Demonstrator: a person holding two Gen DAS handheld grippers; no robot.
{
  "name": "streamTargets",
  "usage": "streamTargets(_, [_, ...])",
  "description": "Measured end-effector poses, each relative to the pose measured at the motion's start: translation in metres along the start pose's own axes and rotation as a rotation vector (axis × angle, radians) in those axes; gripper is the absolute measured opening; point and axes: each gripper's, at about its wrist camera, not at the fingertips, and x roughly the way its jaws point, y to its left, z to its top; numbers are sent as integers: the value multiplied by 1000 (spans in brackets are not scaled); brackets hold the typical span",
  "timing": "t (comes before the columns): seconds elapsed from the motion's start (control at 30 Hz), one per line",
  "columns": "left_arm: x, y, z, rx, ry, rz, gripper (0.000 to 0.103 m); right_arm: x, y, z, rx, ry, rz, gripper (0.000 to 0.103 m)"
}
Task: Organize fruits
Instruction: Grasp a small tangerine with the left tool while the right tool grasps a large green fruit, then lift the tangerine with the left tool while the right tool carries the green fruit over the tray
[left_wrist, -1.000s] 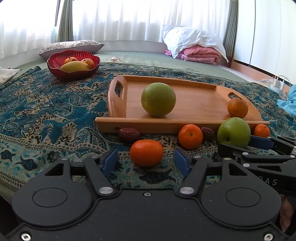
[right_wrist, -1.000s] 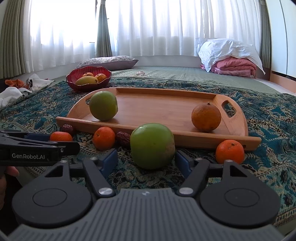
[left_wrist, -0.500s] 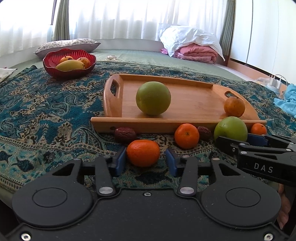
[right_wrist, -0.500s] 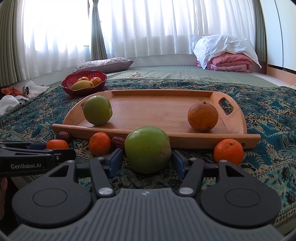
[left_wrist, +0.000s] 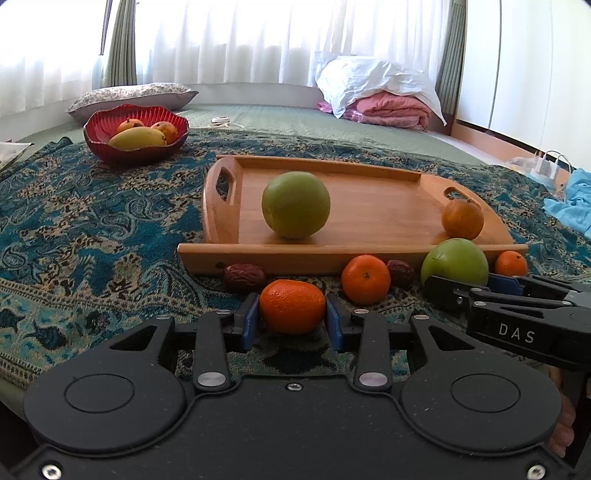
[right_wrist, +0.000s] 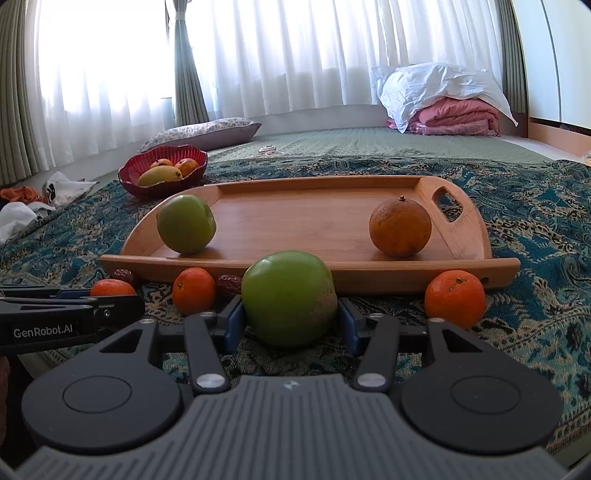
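Observation:
My left gripper (left_wrist: 291, 321) is shut on a tangerine (left_wrist: 291, 311) that rests on the patterned cloth in front of the wooden tray (left_wrist: 369, 254). My right gripper (right_wrist: 290, 323) is shut on a green apple (right_wrist: 290, 297), also on the cloth before the tray (right_wrist: 498, 267). The tray holds a second green apple (left_wrist: 295, 205) at the left and an orange (left_wrist: 462, 218) at the right. Two more tangerines (right_wrist: 194, 290) (right_wrist: 455, 297) and two brown dates (left_wrist: 243, 277) (left_wrist: 400, 272) lie along the tray's front edge.
A red bowl (left_wrist: 110, 155) with a mango and other fruit stands far left on the cloth. A pillow (left_wrist: 129, 96) lies behind it. Folded pink and white bedding (left_wrist: 384, 99) sits at the back right. Blue cloth (left_wrist: 572, 205) lies at the right edge.
Both grippers have closed: the left one from open around the tangerine to gripping it, the right one from open around the green apple to gripping it. Both moved slightly forward.

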Motion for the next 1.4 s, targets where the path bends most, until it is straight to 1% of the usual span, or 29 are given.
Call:
streamTargets(0.2, [-6,-8,10,23,-23,-18,35,-10,-3,4,11,-30,5,55])
streamTargets(0.33, [-10,-12,27,45,-60,-30,35,-16,-7,17,27,-62,2,55])
streamTargets(0.57, [-9,-13,74,41,-122,-38,35,-23,-22,54,54,-119,-38,55])
streamTargets(0.77, [9,-6,117,25,-126,-29,35,-18,-42,94,84,-119,-77,56])
streamTargets(0.83, [22,-3,131,18,-101,-28,35,-10,-49,109,87,-98,-87,56])
streamTargets(1.0, [61,11,154,-48,11,-23,35,18,-65,135,90,-4,-85,55])
streamTargets(1.13, [85,15,160,-49,62,-12,35,43,-76,143,107,66,-87,55])
streamTargets(1.27, [107,15,162,-33,109,1,35,66,-81,145,107,133,-99,55])
streamTargets(1.4, [125,17,162,-43,156,-2,35,84,-83,142,100,183,-109,55])
